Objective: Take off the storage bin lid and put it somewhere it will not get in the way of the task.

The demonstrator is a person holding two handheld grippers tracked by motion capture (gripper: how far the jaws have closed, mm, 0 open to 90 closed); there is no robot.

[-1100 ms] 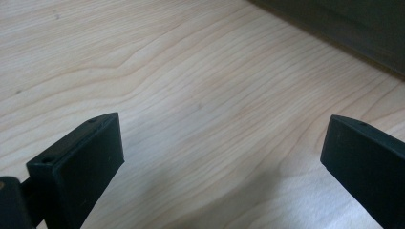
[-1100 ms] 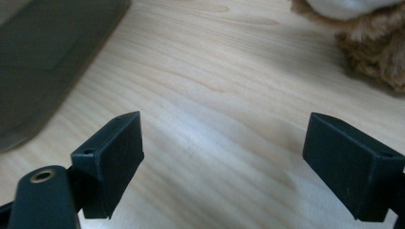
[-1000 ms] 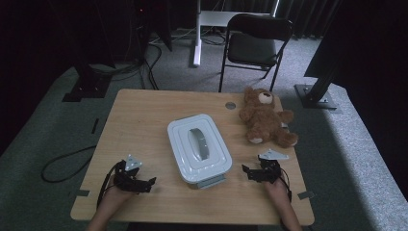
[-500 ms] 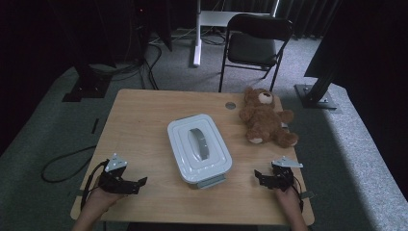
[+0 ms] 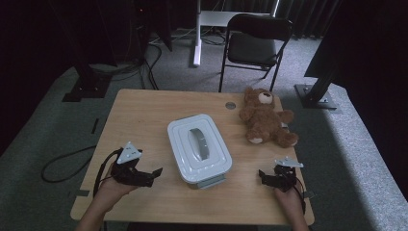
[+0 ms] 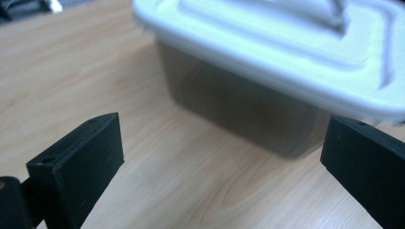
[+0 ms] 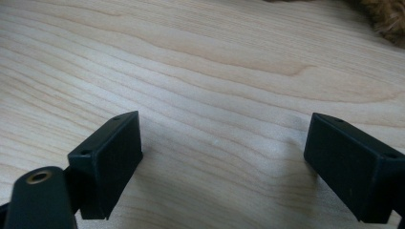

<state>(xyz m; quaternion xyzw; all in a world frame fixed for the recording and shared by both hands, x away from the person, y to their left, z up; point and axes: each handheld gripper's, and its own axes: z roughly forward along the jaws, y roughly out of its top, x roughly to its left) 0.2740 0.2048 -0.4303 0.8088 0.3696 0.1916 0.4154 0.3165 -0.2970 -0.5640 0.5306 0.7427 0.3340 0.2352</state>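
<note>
Left gripper (image 5: 153, 172): jaws stood wide apart, empty, low over the table (image 5: 144, 115) just left of the box (image 5: 198, 149); it faced the box's near side wall, likely lined up to approach it.
Right gripper (image 5: 263, 174): jaws likewise apart, holding nothing, near the table's front right edge, well apart from the box.
Box: white, lid (image 6: 296, 52) on, handle up, at the table's middle between both grippers.
Teddy bear (image 5: 265, 117): lay at the far right, untouched, beyond the right gripper.
</note>
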